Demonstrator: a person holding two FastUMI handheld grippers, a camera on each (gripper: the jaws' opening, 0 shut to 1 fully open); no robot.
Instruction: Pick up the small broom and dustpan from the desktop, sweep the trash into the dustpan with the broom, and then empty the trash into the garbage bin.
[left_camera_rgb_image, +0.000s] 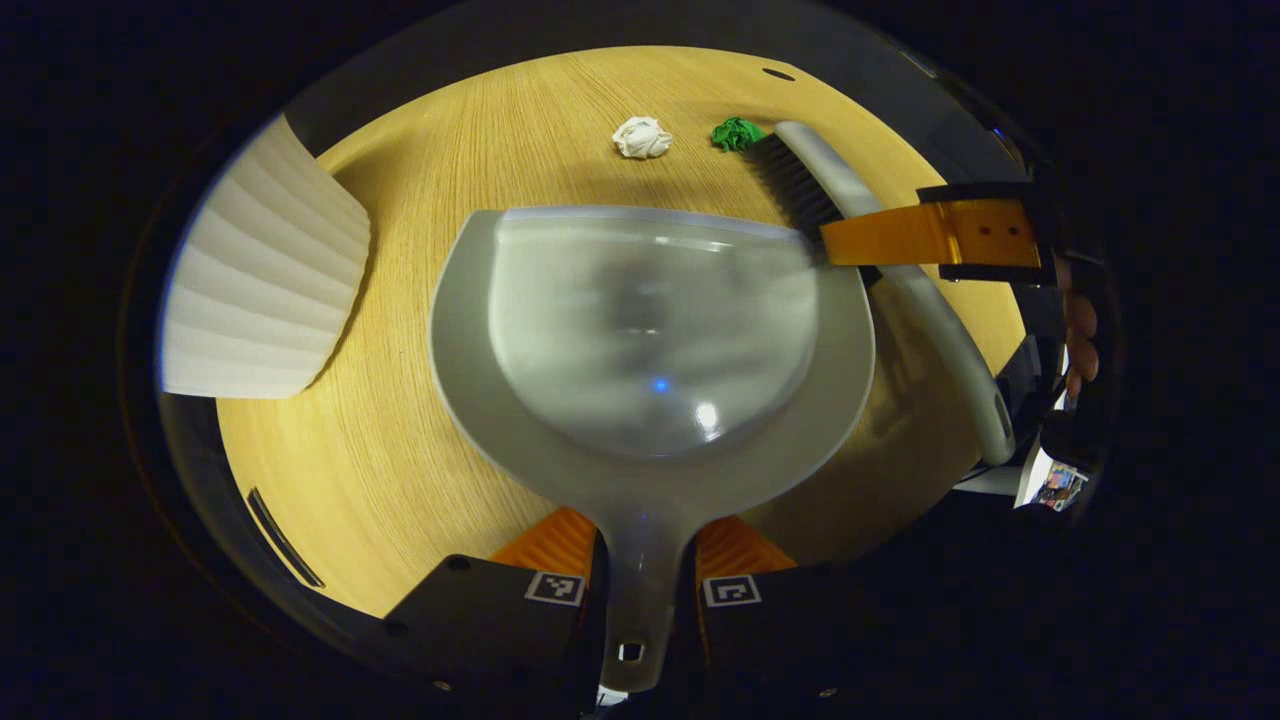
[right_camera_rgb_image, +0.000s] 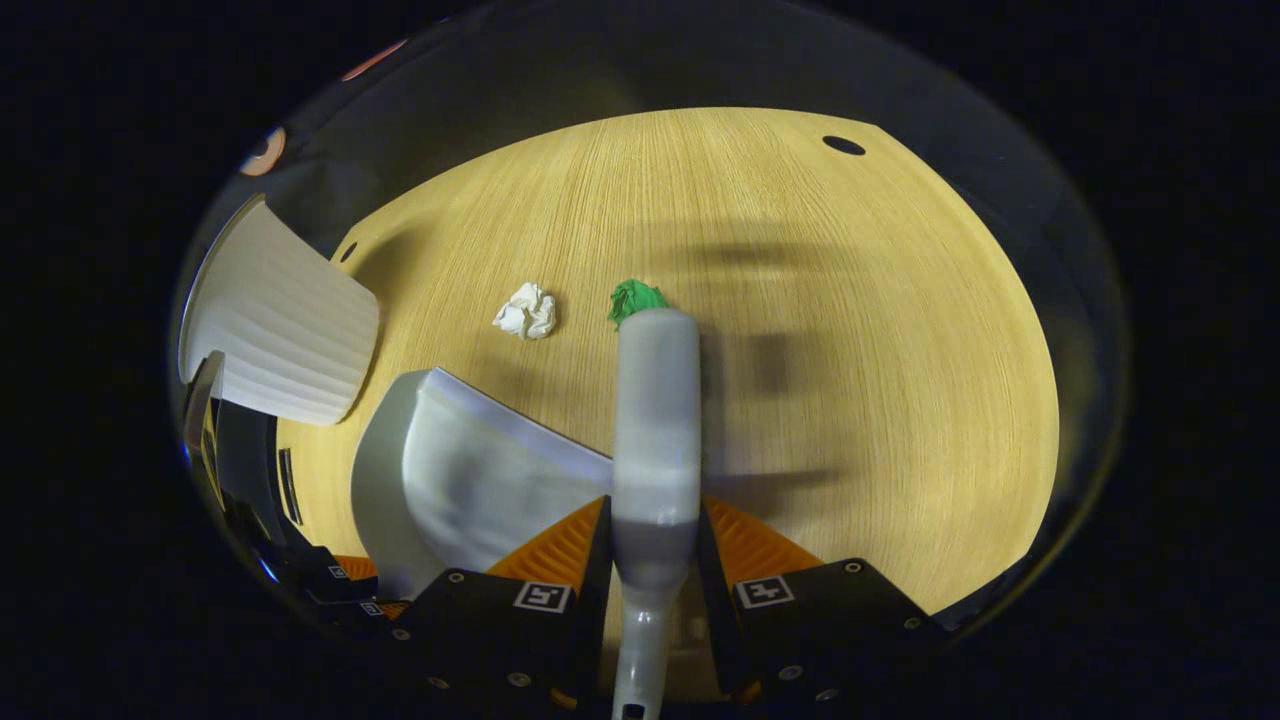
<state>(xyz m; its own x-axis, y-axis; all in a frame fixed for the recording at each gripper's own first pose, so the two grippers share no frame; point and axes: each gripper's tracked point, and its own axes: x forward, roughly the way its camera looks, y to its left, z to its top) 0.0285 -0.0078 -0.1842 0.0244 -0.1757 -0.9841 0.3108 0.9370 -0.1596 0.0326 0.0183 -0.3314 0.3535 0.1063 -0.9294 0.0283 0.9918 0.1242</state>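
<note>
In the left gripper view my left gripper (left_camera_rgb_image: 645, 560) is shut on the handle of the grey dustpan (left_camera_rgb_image: 650, 340), whose pan points out over the wooden desk (left_camera_rgb_image: 450, 200). Beyond its front lip lie a white paper ball (left_camera_rgb_image: 642, 137) and a green paper ball (left_camera_rgb_image: 735, 134). The broom (left_camera_rgb_image: 880, 260), with dark bristles (left_camera_rgb_image: 795, 185), comes in from the right, its tip beside the green ball. In the right gripper view my right gripper (right_camera_rgb_image: 655, 545) is shut on the broom handle (right_camera_rgb_image: 655, 420); the green ball (right_camera_rgb_image: 634, 297) peeks out past the broom's head, the white ball (right_camera_rgb_image: 526, 311) lies left of it, and the dustpan (right_camera_rgb_image: 470, 480) sits at lower left.
A white ribbed garbage bin (left_camera_rgb_image: 260, 290) stands at the desk's left side, also seen as the bin (right_camera_rgb_image: 285, 330) in the right gripper view. The desk has a small dark hole (right_camera_rgb_image: 843, 145) far right. A hand (left_camera_rgb_image: 1080, 335) holds the right gripper.
</note>
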